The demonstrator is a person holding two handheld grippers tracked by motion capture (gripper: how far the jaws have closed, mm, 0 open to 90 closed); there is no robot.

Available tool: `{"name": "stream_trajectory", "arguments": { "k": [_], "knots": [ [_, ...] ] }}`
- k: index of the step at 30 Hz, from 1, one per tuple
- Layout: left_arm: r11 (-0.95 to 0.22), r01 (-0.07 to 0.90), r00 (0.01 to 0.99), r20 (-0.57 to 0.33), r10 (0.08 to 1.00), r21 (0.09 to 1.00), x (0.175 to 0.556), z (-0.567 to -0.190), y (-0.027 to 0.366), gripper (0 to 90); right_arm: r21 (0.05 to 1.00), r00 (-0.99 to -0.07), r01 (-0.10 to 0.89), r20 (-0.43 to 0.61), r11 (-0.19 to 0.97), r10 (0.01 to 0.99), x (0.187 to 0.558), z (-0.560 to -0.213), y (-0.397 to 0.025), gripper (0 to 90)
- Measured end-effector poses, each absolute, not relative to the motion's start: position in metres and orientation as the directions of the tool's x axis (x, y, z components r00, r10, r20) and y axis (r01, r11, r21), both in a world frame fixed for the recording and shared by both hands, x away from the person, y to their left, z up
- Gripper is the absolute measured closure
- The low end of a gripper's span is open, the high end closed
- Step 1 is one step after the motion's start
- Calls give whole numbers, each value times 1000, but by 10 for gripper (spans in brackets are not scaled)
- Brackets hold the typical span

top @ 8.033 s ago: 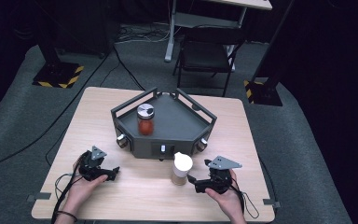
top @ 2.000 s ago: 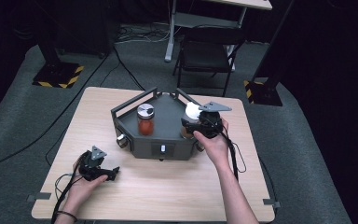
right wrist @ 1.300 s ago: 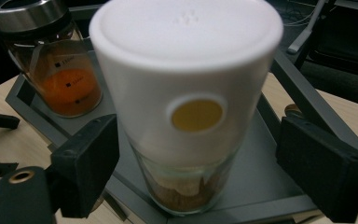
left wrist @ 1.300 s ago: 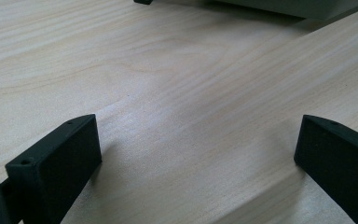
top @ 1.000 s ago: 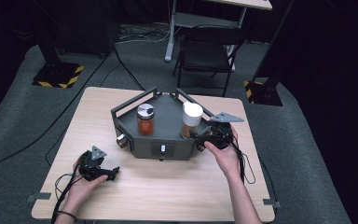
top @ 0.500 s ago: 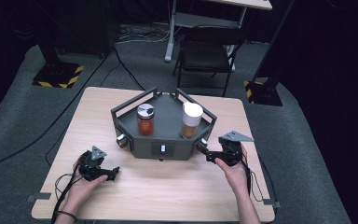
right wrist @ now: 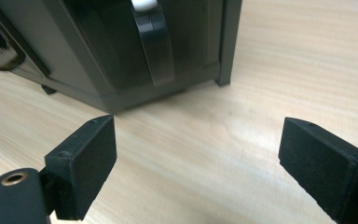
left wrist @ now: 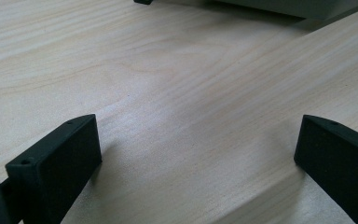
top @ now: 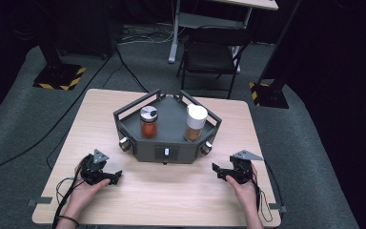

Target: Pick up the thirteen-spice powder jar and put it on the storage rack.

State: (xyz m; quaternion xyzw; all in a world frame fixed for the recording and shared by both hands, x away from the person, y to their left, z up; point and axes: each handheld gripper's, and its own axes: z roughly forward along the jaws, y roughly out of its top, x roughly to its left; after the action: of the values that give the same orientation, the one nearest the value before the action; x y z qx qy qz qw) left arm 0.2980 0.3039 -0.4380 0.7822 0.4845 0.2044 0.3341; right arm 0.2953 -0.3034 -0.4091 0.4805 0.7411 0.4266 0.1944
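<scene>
Grey tray: red jar, white-capped jar upright | left gripper released | right gripper released

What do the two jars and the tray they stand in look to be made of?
White-capped jar: likely clear glass or plastic, brown contents showing through; matte white cap, probably plastic. Red jar: see-through body, shiny silver lid, perhaps metal. Tray: dark grey, matte, with hard straight edges, probably plastic or painted metal.

Table pale matt wood, visible grain; rack dark matt, probably plastic; gripper pads rough black.
</scene>
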Motion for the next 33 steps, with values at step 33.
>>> {"name": "stream_trajectory", "arguments": {
  "k": [33],
  "knots": [
    [-307, 621, 447, -4, 895, 721, 298, -438, 304, 0, 765, -424, 611, 103, 201, 900, 281, -441, -311, 106]
  ]
}}
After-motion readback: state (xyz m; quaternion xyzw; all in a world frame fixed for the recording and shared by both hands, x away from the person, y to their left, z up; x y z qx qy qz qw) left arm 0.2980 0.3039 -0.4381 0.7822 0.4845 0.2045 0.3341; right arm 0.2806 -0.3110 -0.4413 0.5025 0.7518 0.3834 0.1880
